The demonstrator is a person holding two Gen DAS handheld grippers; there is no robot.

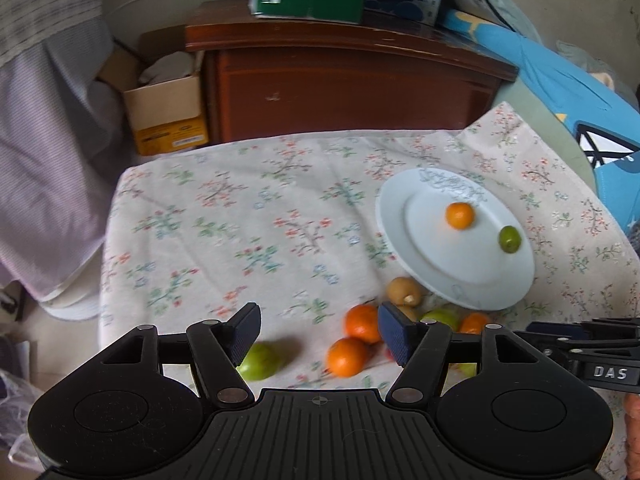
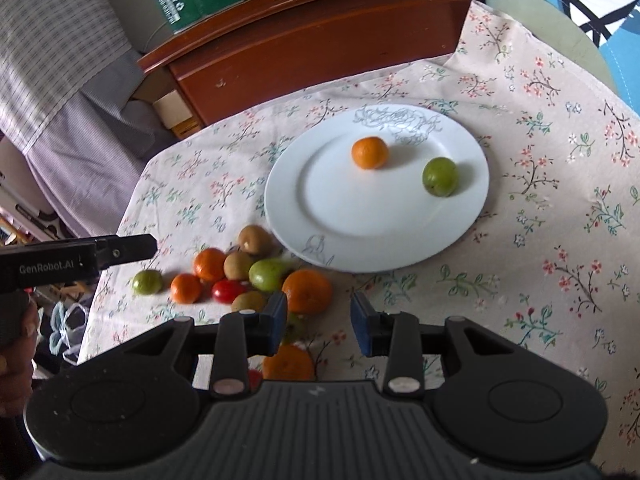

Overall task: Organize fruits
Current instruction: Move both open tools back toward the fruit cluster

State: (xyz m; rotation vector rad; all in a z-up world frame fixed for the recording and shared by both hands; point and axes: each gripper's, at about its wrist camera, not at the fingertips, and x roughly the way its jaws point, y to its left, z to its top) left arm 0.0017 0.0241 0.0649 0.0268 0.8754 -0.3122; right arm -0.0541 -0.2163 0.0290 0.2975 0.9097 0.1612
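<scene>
With the left gripper [image 1: 318, 330] half-open and empty and the right gripper [image 2: 319, 322] narrow and empty, the tightly clustered fruit pile [image 2: 256, 270] near the plate [image 2: 460, 216] could be scattered off the table's left edge by a careless reach.

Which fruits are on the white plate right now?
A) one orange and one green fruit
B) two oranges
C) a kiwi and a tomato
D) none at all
A: the white plate holds just one orange and one green fruit; the other fruits lie on the cloth beside it.

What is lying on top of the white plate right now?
On the round white china plate lie one orange mandarin and one round green fruit, apart from each other. Nothing covers the plate's surface.
</scene>
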